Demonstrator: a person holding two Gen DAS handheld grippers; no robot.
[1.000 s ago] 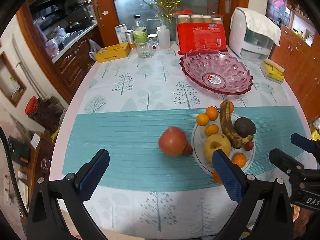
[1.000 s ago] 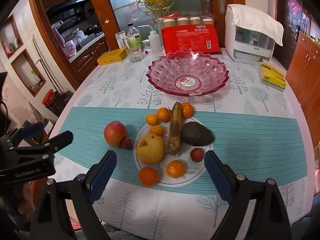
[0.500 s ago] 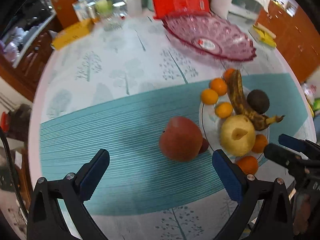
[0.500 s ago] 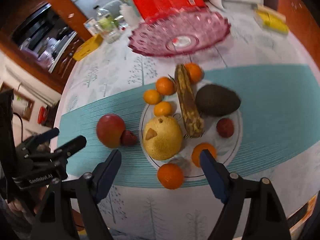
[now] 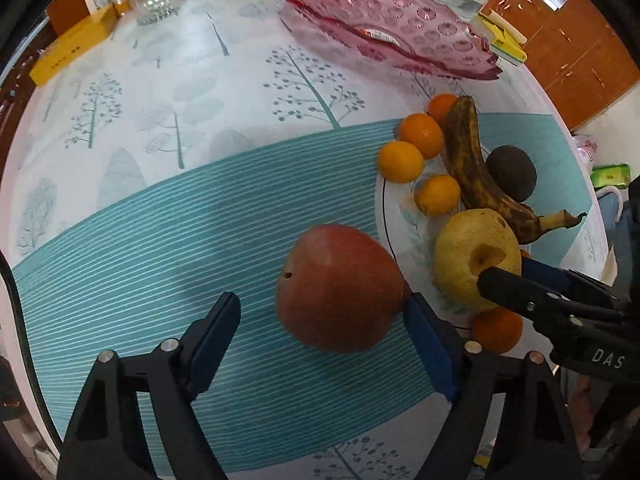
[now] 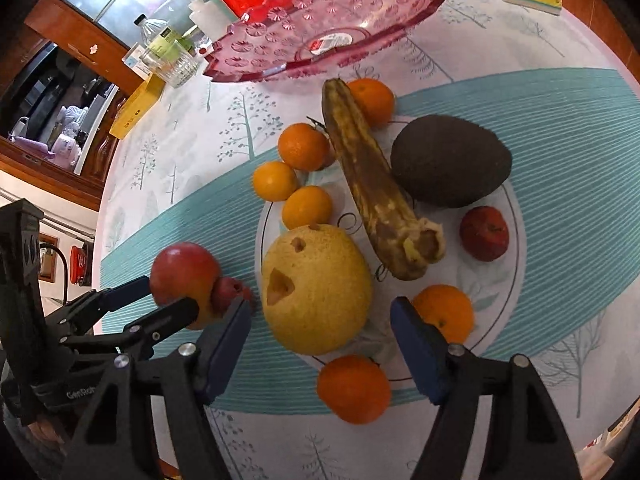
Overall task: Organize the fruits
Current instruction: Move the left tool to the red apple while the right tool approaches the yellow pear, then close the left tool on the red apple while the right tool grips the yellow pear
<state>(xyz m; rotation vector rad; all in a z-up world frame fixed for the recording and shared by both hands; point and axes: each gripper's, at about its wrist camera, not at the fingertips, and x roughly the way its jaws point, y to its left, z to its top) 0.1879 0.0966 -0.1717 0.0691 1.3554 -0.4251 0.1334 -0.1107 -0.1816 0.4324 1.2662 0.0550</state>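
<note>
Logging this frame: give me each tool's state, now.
Left tool: open, straddling the red apple, not closed on it.
Right tool: open around the yellow pear, holding nothing.

— Left gripper (image 5: 322, 322): lower and closer than a second ago, jaws now straddling the red apple (image 5: 340, 286), narrower than before.

— Right gripper (image 6: 320, 334): also down and nearer, jaws now flanking the yellow pear (image 6: 316, 288), wide apart.

Small red fruit (image 5: 405, 289) mostly hidden behind red apple (image 5: 340, 286). Orange (image 5: 497, 330) partly covered by right tool (image 5: 516, 280). Pink bowl (image 6: 320, 20) cut off at top.
</note>
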